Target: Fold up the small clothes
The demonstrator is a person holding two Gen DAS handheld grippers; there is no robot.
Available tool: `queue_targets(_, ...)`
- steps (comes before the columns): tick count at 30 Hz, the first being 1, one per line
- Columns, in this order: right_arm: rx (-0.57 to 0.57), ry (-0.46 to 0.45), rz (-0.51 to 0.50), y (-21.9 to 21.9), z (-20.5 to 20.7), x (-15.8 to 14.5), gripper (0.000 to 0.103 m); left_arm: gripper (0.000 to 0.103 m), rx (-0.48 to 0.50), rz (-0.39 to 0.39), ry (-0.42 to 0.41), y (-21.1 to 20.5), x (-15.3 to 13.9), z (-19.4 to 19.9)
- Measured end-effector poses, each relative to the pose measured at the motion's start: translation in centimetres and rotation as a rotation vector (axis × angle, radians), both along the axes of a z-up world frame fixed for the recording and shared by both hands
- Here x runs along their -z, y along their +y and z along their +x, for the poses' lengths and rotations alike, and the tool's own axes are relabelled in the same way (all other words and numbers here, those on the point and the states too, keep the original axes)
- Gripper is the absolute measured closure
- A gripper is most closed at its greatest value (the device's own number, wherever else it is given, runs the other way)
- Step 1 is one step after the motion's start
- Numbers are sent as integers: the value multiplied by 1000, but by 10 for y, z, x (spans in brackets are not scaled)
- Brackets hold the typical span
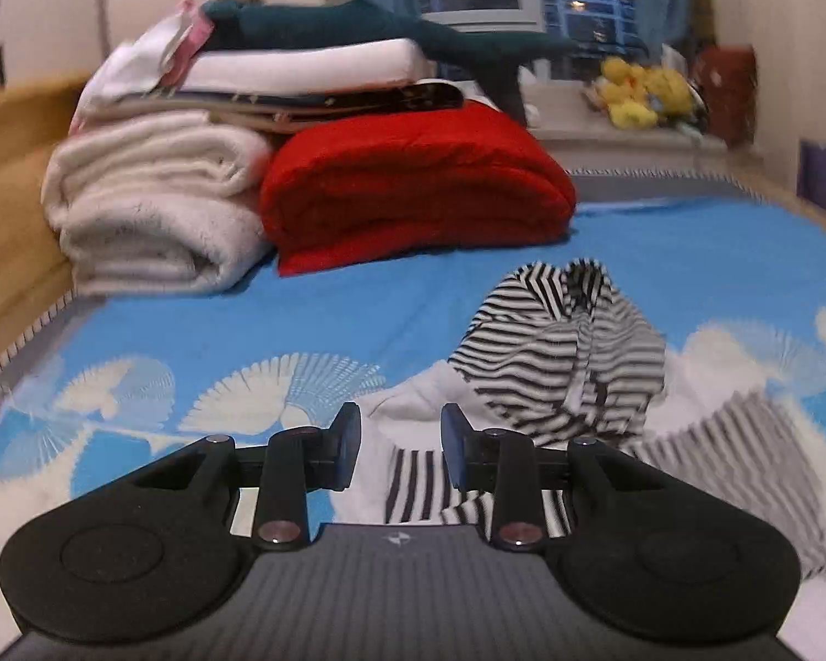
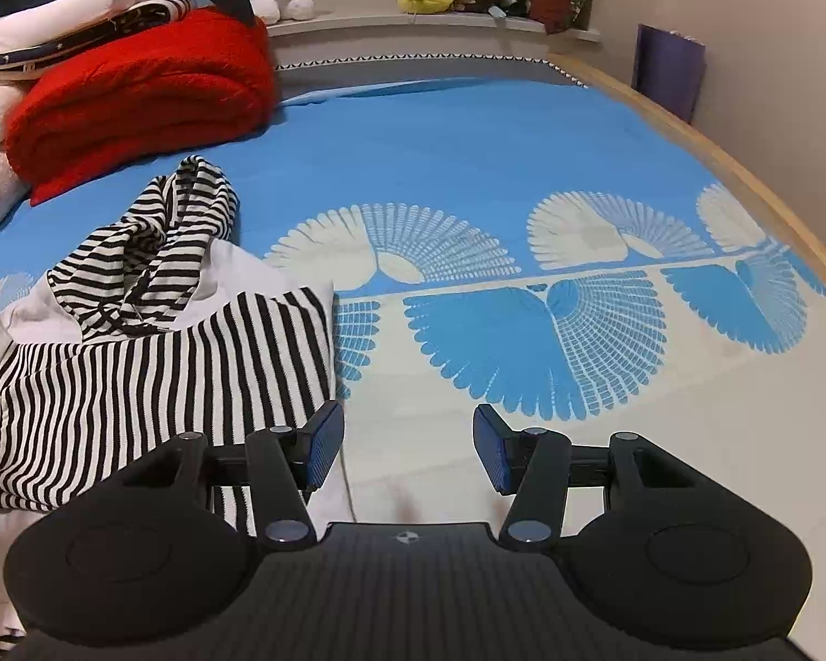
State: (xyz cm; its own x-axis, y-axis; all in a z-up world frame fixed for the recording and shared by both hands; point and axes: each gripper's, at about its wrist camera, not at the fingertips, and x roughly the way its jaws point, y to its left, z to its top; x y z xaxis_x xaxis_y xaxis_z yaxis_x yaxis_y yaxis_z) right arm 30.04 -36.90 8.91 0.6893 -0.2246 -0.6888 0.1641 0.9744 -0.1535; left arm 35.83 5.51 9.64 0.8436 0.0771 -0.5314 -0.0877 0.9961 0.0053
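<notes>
Blue bedspread [image 2: 468, 126] with white fan shapes fills both views. At the upper left sit a folded red blanket [image 1: 413, 187] and a cream blanket [image 1: 148, 204], with more folded laundry on top. My left gripper [image 1: 400, 443] is released, holding nothing, above the striped shirt [image 1: 567, 352]. My right gripper [image 2: 407, 449] is released too, over bare bedspread just right of the shirt's edge.

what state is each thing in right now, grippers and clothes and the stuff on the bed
left gripper: open, empty
right gripper: open, empty
striped garment: lying on the bed, partly folded, hood bunched up
red blanket: folded
white blanket: folded, beside the red one
bedspread: spread flat
</notes>
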Motion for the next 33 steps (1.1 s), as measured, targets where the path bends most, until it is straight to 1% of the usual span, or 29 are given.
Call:
queue_targets(1, 2, -4, -3, -1, 0, -2, 49, 79, -30, -26, 22, 3, -4, 8)
queue_targets(2, 2, -7, -2, -2, 1, -3, 49, 91, -71, -42, 41, 6, -9, 18)
queue_targets(4, -6, -6, 8, -4, 4, -5, 49, 100, -120, -69, 60, 10, -17, 42)
queue_targets(5, -9, -1, 13, -5, 6, -4, 49, 103, -129, -94, 63, 11, -23, 58)
queue_targets(7, -15, 14, 18, -7, 12, -3, 49, 103, -123, -124, 54, 10, -30, 90)
queue_targets(9, -16, 23, 25, -8, 18, -1, 49, 103, -106, -109, 71, 1, -33, 131)
queue_targets(11, -23, 29, 30, -9, 23, -1, 49, 103, -64, -112, 105, -9, -28, 173)
queue_targets(13, -30, 34, 27, -9, 28, -1, 49, 103, -30, -130, 157, -21, -18, 215)
queue_targets(15, -35, 39, 20, -9, 32, 0, 49, 102, 11, -133, 193, -36, -3, 252)
queue_targets(17, -43, 49, 5, -8, 37, 3, 49, 102, 29, -134, 218, -49, 16, 287)
queue_targets(19, -41, 63, -7, -9, 41, 8, 49, 101, 43, -166, 252, -62, 33, 320)
queue_targets(21, -41, 80, -13, -10, 45, 13, 49, 101, 37, -201, 277, -71, 50, 346)
queue_targets(23, -48, 91, -23, -9, 48, 18, 49, 97, 46, -227, 290, -79, 62, 370)
queue_targets(24, -50, 98, -31, -9, 50, 20, 49, 94, 34, -225, 279, -83, 67, 379)
queue_targets(25, -53, 105, -35, -9, 52, 23, 49, 83, 18, -230, 269, -87, 72, 388)
queue_targets(26, -55, 114, -35, -9, 53, 25, 49, 69, 8, -245, 267, -89, 77, 396)
queue_targets(27, -55, 121, -33, -9, 54, 27, 49, 65, -1, -261, 270, -92, 82, 404)
queue_targets(29, -59, 124, -31, -9, 55, 27, 49, 62, -23, -291, 280, -96, 91, 418)
queue_targets(31, -64, 124, -39, -9, 56, 28, 49, 61, -35, -318, 304, -99, 101, 430)
queue_targets(33, -61, 130, -40, -11, 57, 29, 49, 64, -56, -299, 311, -100, 108, 439)
